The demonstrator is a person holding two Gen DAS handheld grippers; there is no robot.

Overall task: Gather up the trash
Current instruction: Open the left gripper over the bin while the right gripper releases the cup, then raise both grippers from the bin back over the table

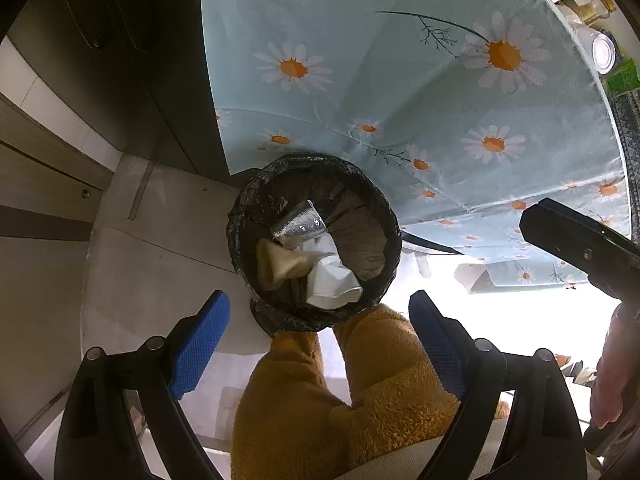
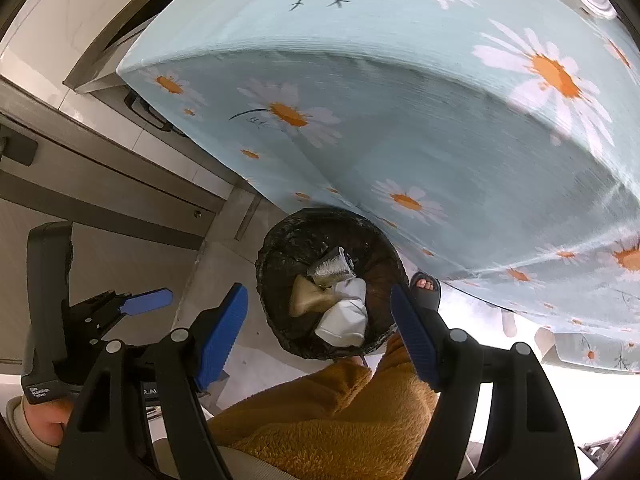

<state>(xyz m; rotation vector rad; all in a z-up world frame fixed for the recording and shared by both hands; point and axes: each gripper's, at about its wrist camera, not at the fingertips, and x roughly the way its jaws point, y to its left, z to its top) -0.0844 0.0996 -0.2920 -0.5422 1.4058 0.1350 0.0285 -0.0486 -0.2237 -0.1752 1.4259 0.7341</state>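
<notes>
A round bin lined with a black bag (image 1: 240, 216) stands on the floor against the hanging tablecloth. In it lie a crushed clear plastic cup (image 1: 298, 224), a brown paper scrap (image 1: 280, 264) and a crumpled white cup (image 1: 332, 276). My left gripper (image 1: 320, 340) hovers above the bin's near rim, open, with nothing between its blue pads. In the right wrist view the same bin (image 2: 272, 256) holds the clear cup (image 2: 330, 270) and the white cup (image 2: 346, 320). My right gripper (image 2: 318, 336) is also open and empty over the near rim.
A table under a pale blue daisy cloth (image 1: 400, 80) overhangs the bin's far side, with bottles (image 1: 592, 8) at its back edge. The person's orange fleece legs (image 1: 320, 400) and a slippered foot (image 2: 426, 284) are close to the bin. Cabinets (image 2: 100, 184) line the left.
</notes>
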